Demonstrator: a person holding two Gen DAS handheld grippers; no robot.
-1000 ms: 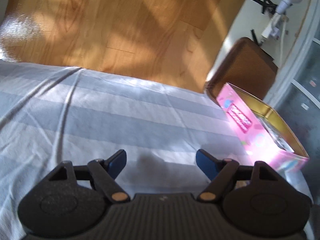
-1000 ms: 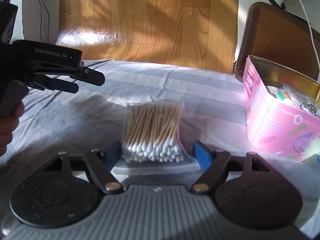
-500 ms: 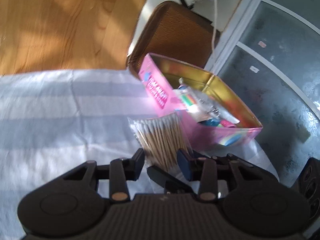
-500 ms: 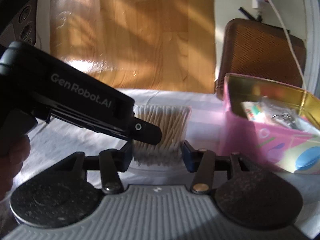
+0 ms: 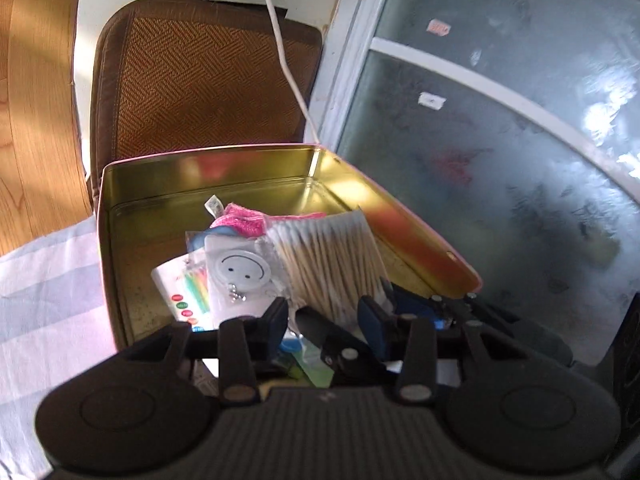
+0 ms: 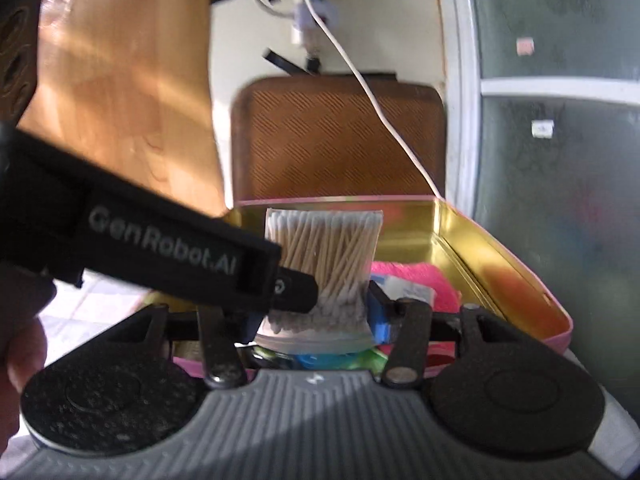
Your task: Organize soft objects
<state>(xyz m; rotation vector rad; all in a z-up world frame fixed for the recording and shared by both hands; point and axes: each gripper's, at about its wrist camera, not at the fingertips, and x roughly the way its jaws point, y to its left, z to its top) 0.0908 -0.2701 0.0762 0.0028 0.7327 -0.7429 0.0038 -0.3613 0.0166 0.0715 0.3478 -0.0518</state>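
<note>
At far left in the right wrist view, a bare hand [image 6: 18, 344] grips our left gripper [image 6: 296, 292], whose dark arm reaches across to the bag of cotton swabs [image 6: 324, 256]. The bag sits upright between the blue pads of our right gripper [image 6: 316, 320], which clamp its lower end while the jaws ease slightly apart. It hangs over the open pink tin [image 6: 520, 280], above a pink cloth [image 6: 420, 276] and small packets.

In the left wrist view, our left gripper [image 5: 322, 318] stands partly apart and opening, the swab bag [image 5: 332, 256] rising between its pads; we cannot tell if they press it. A smiley-face card [image 5: 240, 270] lies left of the bag. A brown cushion [image 5: 200, 76] stands behind the tin [image 5: 200, 176].
</note>
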